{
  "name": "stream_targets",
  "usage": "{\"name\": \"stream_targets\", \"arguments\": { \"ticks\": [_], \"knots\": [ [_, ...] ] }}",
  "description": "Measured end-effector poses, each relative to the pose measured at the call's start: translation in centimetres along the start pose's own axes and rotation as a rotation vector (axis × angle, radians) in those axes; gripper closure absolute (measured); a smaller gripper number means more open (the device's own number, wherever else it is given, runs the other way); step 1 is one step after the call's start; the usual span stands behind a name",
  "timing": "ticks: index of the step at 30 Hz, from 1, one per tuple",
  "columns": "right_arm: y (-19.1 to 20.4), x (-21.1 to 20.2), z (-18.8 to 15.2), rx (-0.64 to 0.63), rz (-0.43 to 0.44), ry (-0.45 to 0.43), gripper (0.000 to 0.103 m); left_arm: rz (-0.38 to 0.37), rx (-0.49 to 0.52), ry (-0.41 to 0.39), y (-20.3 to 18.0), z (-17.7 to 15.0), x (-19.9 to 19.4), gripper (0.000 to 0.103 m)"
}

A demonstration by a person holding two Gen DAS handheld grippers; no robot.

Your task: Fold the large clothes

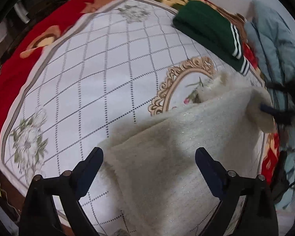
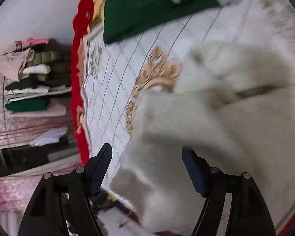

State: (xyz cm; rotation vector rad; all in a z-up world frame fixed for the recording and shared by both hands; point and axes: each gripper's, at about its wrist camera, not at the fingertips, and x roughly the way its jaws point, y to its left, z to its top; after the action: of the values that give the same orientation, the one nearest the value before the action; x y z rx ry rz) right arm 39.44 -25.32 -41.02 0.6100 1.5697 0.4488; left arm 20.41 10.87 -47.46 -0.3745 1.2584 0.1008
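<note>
A large fluffy cream-white garment (image 1: 186,137) lies on the white quilted cover (image 1: 88,78), partly folded. My left gripper (image 1: 149,153) is open, its fingers on either side of the garment's near edge, just above it. In the right wrist view the same cream garment (image 2: 216,118) fills the right half, blurred. My right gripper (image 2: 146,151) is open over a fold of it, with cloth between the spread fingers. The right gripper also shows at the far right of the left wrist view (image 1: 269,108), at the garment's corner.
A folded dark green garment with white stripes (image 1: 204,27) lies at the far side, also in the right wrist view (image 2: 151,5). A light blue garment (image 1: 271,45) hangs at the right. A red floral blanket (image 1: 19,45) borders the cover. A stack of folded clothes (image 2: 33,78) sits beyond the edge.
</note>
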Motion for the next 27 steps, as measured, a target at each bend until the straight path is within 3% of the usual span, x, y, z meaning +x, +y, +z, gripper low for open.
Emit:
{"name": "stream_targets", "arguments": {
  "ticks": [3, 6, 8, 9, 12, 15, 17, 18, 20, 23, 27],
  "knots": [
    [-0.7, -3.6, -1.3, -0.005, -0.084, -0.107, 0.028, 0.018, -0.015, -0.024, -0.7, -0.5, -0.3, 0.007],
    [-1.4, -1.8, -0.7, -0.031, -0.119, -0.031, 0.03, 0.056, -0.002, -0.001, -1.8, -0.2, 1.9, 0.007],
    [-1.3, 0.3, 0.5, -0.066, -0.224, 0.032, 0.039, 0.078, -0.01, 0.016, -2.0, 0.1, 3.8, 0.007],
    [-0.9, 0.7, 1.2, -0.073, -0.242, 0.009, 0.041, 0.091, -0.01, 0.028, -2.1, 0.3, 4.6, 0.007],
    [0.9, -1.0, 3.5, -0.083, -0.219, -0.128, 0.041, 0.148, 0.006, 0.047, -2.5, 0.7, 6.7, 0.007],
    [2.4, -5.2, 2.1, -0.109, -0.128, -0.15, 0.041, 0.167, 0.006, 0.047, -2.7, 1.0, 7.2, 0.008],
    [2.4, -6.7, -0.3, -0.12, -0.082, -0.102, 0.038, 0.163, 0.003, 0.049, -2.8, 1.1, 7.3, 0.007],
    [2.0, -6.7, -1.6, -0.124, -0.054, -0.047, 0.032, 0.156, -0.002, 0.056, -2.9, 1.0, 7.5, 0.007],
    [0.7, -5.1, -3.6, -0.126, -0.017, 0.099, 0.032, 0.159, -0.009, 0.07, -3.0, 1.0, 8.1, 0.007],
    [-1.6, -2.1, -3.4, -0.133, -0.15, 0.174, 0.032, 0.185, 0.003, 0.072, -3.4, 0.8, 8.6, 0.008],
    [-4.6, -1.1, 3.4, -0.079, -0.196, -0.021, 0.041, 0.216, 0.009, 0.065, -3.5, 0.4, 8.8, 0.008]
  ]
}}
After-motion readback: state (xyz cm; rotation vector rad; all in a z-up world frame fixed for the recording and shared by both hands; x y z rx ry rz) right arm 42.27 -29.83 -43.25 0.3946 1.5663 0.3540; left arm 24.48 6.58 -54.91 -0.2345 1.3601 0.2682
